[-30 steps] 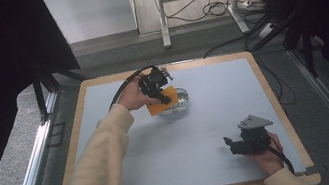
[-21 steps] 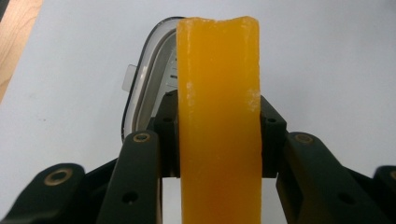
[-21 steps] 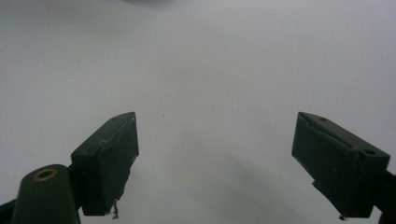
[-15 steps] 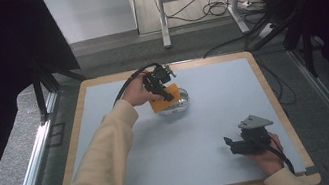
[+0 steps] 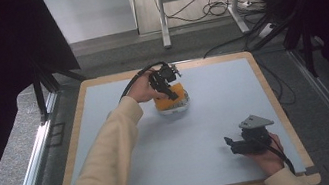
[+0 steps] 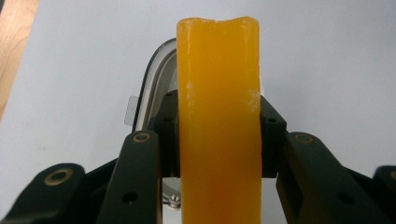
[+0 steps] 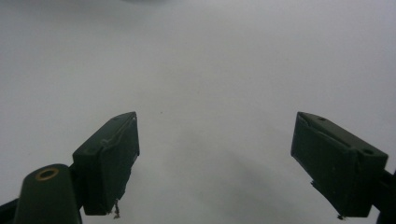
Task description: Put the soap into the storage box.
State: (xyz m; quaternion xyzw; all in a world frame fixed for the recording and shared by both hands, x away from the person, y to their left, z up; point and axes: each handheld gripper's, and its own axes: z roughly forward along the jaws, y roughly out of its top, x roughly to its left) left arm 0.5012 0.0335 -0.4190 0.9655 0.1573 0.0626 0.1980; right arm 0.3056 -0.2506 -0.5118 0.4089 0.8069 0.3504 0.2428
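The left gripper (image 5: 168, 88) sits at the far left part of the surface (image 5: 217, 114), held by the person's left hand (image 5: 141, 90), whose cream sleeve (image 5: 108, 162) reaches in from the bottom of the high view. Its 2 jaws are clamped on an orange sponge (image 5: 172, 97), 1 pad pressing each long side. In the left gripper view the sponge (image 6: 218, 116) runs straight up the middle between the black jaws, and its top end reaches beyond them. Behind and below the sponge lies a white dish (image 6: 154, 79) with a dark rim, partly hidden by the sponge and the jaws. In the high view the sponge is over that dish (image 5: 175, 108), and whether it touches it cannot be told. A black cable (image 5: 133, 81) curves away from the left gripper toward the surface's left edge.

The right gripper (image 5: 234, 144) rests near the front right corner of the surface, well apart from the sponge and the dish, in the person's right hand (image 5: 267, 156). A grey plate (image 5: 255, 121) sits on top of it. In the right gripper view its jaws are spread wide with nothing between them, the left pad (image 7: 109, 154) and the right pad (image 7: 336, 163) standing over bare pale surface (image 7: 210, 70)

The surface is a pale blue-grey sheet framed by a wooden border (image 5: 274, 94)
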